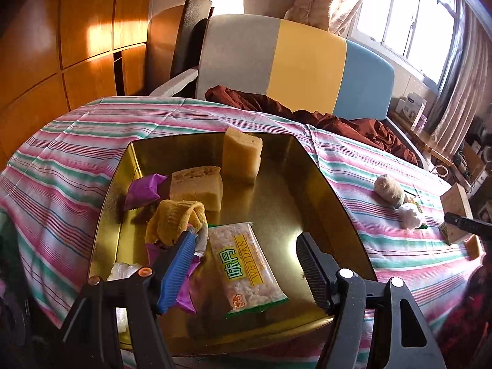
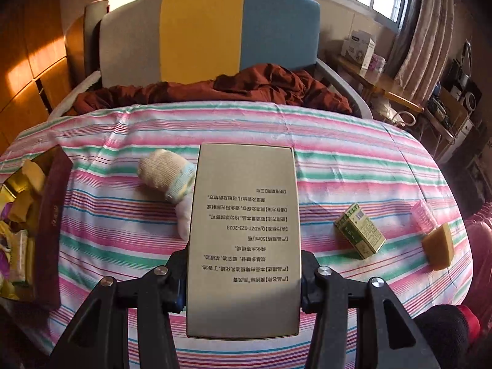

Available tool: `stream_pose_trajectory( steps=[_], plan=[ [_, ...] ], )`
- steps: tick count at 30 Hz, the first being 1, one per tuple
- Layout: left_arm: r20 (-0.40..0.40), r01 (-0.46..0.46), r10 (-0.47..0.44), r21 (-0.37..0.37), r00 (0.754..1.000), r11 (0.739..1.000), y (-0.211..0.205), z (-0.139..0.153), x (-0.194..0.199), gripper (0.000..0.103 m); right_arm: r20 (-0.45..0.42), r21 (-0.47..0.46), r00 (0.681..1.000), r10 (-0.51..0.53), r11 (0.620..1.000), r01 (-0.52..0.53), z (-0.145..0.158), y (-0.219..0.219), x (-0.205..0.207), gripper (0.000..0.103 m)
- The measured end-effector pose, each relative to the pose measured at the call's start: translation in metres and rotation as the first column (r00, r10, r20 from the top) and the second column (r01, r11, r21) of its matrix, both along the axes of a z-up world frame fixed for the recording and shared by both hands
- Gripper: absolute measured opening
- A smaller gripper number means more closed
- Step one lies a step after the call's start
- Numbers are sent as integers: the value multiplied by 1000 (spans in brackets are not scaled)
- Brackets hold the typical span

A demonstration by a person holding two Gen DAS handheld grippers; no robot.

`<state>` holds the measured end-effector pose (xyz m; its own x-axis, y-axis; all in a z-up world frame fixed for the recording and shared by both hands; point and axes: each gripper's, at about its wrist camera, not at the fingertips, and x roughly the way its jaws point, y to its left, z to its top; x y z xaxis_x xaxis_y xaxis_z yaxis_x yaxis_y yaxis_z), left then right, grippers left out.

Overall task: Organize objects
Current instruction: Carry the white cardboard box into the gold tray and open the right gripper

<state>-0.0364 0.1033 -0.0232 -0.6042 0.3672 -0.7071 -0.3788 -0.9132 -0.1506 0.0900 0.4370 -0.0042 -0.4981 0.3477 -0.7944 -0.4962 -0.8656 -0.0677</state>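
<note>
Left wrist view: the left gripper is held with its fingers spread wide, nothing between them, above a gold tin on the striped sheet. A snack packet is seen lying flat in the tin, under the gap. Two sponges, a purple wrapper and a yellow cloth are crowded into the tin's left part; what lies under the blue-padded finger is hidden. Off to the right, a rolled sock is seen on the sheet, and the box held by the other gripper is cut off at the frame edge.

Right wrist view: the right gripper is clamped on that box, grey-gold with printed text, held above the sheet. Much of the sheet behind is blocked by it, and the sock is partly covered. Only here are a small green carton, a pink roller and another sponge shown, lying near one another on the right. The tin is glimpsed at the left edge, its contents hard to make out.
</note>
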Motion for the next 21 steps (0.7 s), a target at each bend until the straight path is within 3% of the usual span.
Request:
stream_pose_trajectory(
  steps=[5, 11, 16, 21],
  plan=[
    [5, -9, 8, 20, 1000, 1000, -8, -1, 1, 69, -31, -14, 977, 212, 977, -212, 22, -74, -33, 51],
    [-20, -30, 31, 51, 999, 998, -24, 8, 3, 69, -20, -45, 899, 438, 897, -439, 19, -166, -83, 51],
    [-19, -69, 71, 68, 997, 995, -43, 11, 1, 70, 54, -35, 832, 552, 834, -551, -2, -219, -117, 51],
    [2, -106, 107, 77, 994, 991, -59, 6, 0, 70, 152, -66, 803, 576, 817, -573, -39, -237, -139, 51]
  ],
)
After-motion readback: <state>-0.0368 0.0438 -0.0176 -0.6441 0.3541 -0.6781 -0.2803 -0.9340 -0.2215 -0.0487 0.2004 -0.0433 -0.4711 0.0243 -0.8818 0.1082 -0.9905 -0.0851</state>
